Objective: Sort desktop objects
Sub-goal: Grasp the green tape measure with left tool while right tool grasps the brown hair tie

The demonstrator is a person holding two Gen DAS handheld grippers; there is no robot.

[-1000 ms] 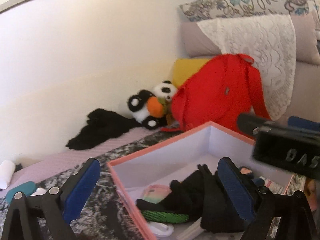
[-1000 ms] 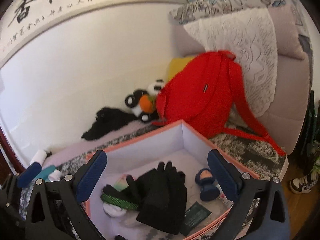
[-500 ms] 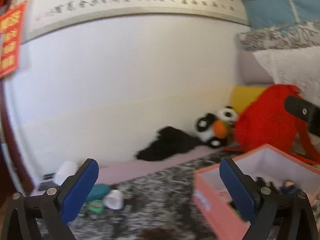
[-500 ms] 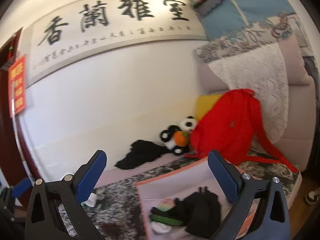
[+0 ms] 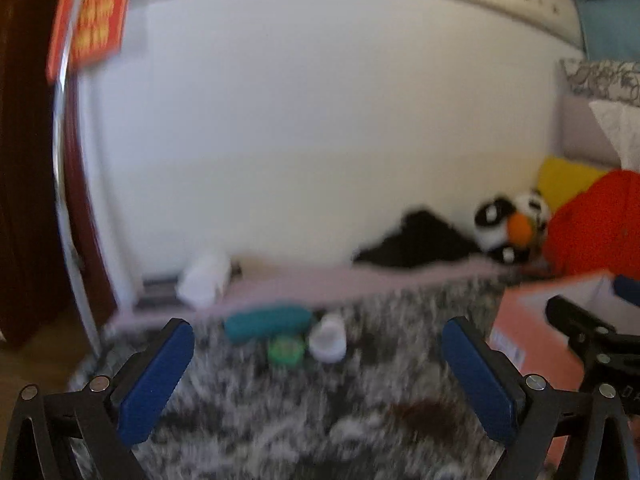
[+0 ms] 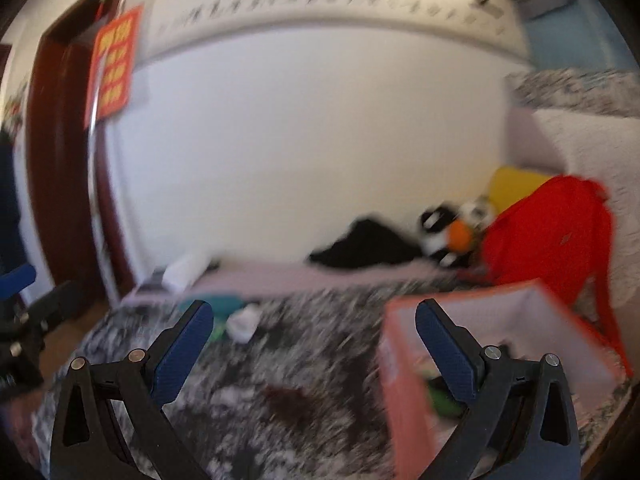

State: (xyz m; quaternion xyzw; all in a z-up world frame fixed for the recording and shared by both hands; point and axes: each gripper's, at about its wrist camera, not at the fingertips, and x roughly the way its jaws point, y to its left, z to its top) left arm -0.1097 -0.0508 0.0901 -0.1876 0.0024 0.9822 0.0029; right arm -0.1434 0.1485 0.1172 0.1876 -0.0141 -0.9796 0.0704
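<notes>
While several things already lie in the pink box (image 6: 472,336) off to its right, the left gripper (image 5: 318,364), fingers spread wide and empty, faces a teal case (image 5: 266,320), green disc (image 5: 285,351) and white cup (image 5: 328,340) unsorted ahead; the right gripper (image 6: 314,346) is likewise apart.

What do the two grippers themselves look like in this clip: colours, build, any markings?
Both match. The left gripper and right gripper each have two fingers faced with dark blue textured pads, mounted on black angular frames joined by silver round rivets. The frames have triangular cut-outs. No cables, sleeves or readable markings show; both views are motion-blurred.
</notes>
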